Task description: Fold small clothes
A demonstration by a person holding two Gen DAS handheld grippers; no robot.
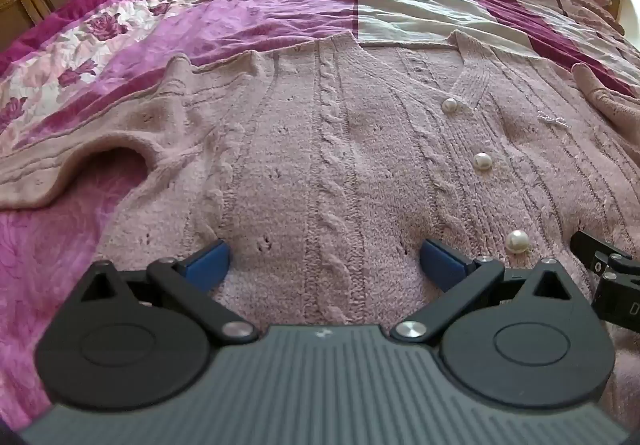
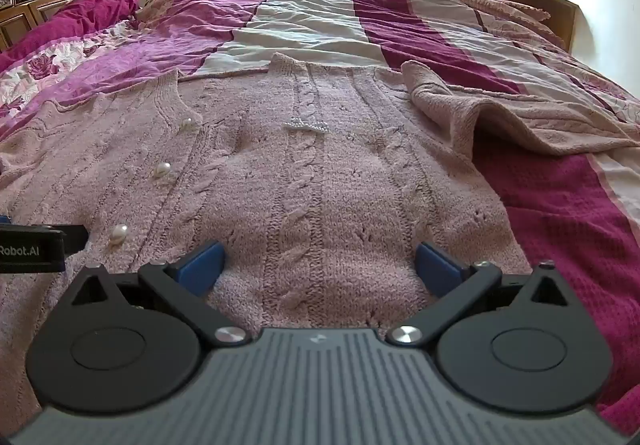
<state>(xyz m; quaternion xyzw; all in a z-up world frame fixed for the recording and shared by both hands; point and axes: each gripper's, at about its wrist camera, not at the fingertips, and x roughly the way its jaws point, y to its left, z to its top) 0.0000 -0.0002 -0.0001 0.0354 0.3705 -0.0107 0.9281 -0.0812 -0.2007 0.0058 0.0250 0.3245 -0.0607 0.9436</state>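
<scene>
We hold our left gripper (image 1: pixel 324 259) spread wide above the pink cable-knit cardigan (image 1: pixel 320 149), which lies flat on the bedspread (image 1: pixel 280 5) ahead of and beneath its blue fingertips (image 1: pixel 208 263). Its pearl buttons (image 1: pixel 482 161) run to the right of that gripper. Our right gripper (image 2: pixel 320 265) is spread wide too, over the same cardigan, nothing between its jaws, buttons on its left.

Right gripper (image 2: pixel 320 265), jaws wide, perhaps resting on pink cardigan (image 2: pixel 320 173) over bedspread (image 2: pixel 560 225).
</scene>
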